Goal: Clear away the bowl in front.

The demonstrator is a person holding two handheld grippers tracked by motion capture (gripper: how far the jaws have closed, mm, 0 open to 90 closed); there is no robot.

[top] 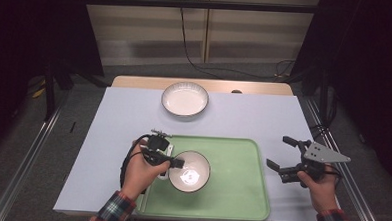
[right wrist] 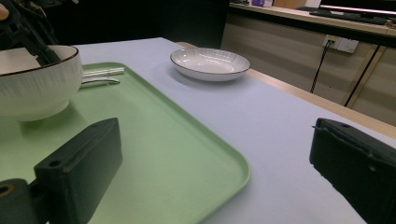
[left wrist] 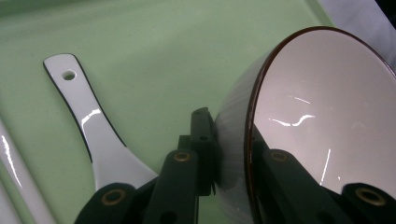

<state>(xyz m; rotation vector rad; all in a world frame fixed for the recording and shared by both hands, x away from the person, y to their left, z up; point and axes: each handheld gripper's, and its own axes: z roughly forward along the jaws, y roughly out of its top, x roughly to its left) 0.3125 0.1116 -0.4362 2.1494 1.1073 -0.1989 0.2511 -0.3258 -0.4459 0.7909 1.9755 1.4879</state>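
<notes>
A white bowl (top: 191, 173) with a dark rim is on the green tray (top: 235, 192), left of its middle. My left gripper (top: 179, 164) is shut on the bowl's near-left rim. In the left gripper view, one jaw presses the ribbed outer wall and the other lies inside the bowl (left wrist: 322, 107), with my left gripper (left wrist: 236, 149) across the rim. My right gripper (top: 279, 152) hovers wide open over the table, right of the tray, holding nothing. The right gripper view shows the bowl (right wrist: 32, 84) at far left between its spread jaws (right wrist: 215, 140).
A white spoon (left wrist: 93, 135) lies on the tray beside the bowl, with pale chopsticks (right wrist: 102, 72) just beyond. An empty white plate (top: 185, 99) sits at the back of the pale table (top: 263, 118). The tray's raised lip (right wrist: 233, 163) runs past my right gripper.
</notes>
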